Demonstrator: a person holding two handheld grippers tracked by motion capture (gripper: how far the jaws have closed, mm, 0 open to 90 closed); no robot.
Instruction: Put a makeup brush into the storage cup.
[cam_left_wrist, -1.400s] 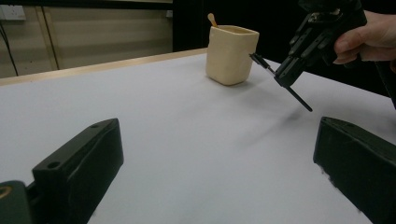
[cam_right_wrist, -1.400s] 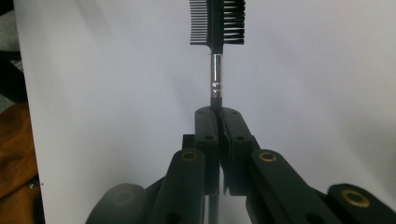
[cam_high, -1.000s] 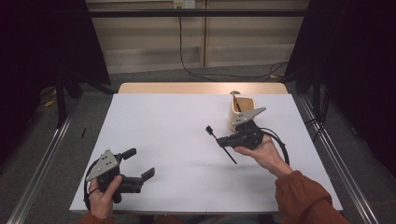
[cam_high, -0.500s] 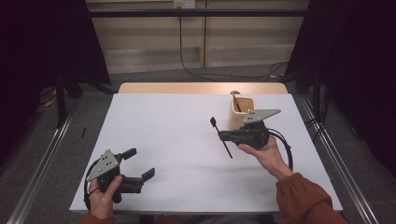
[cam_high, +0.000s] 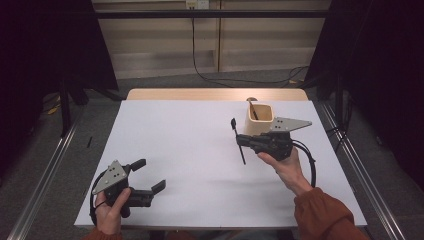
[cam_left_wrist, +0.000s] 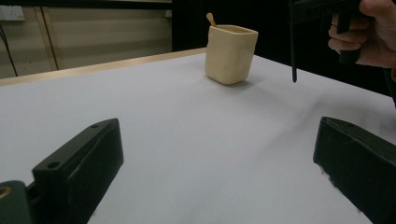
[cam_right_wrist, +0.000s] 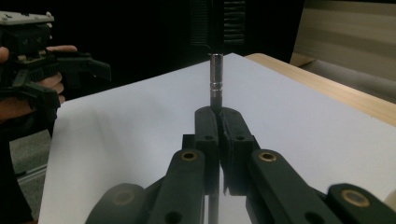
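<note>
A slim black rod-shaped tool with a metal ferrule (cam_right_wrist: 215, 88) is clamped between the closed jaws of the right gripper (cam_high: 243, 140), lifted off the white table (cam_high: 190, 145). Just beyond it stands a cream, matte, square-sided cup (cam_high: 259, 119). Its glinting ferrule is revealed by the right gripper view. The left gripper (cam_high: 148, 176) is held agape, empty.

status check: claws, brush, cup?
Right claw shut on thin black brush, lifted beside square beige cup. Left claw open, idle at near edge. Nothing between brush and cup.
</note>
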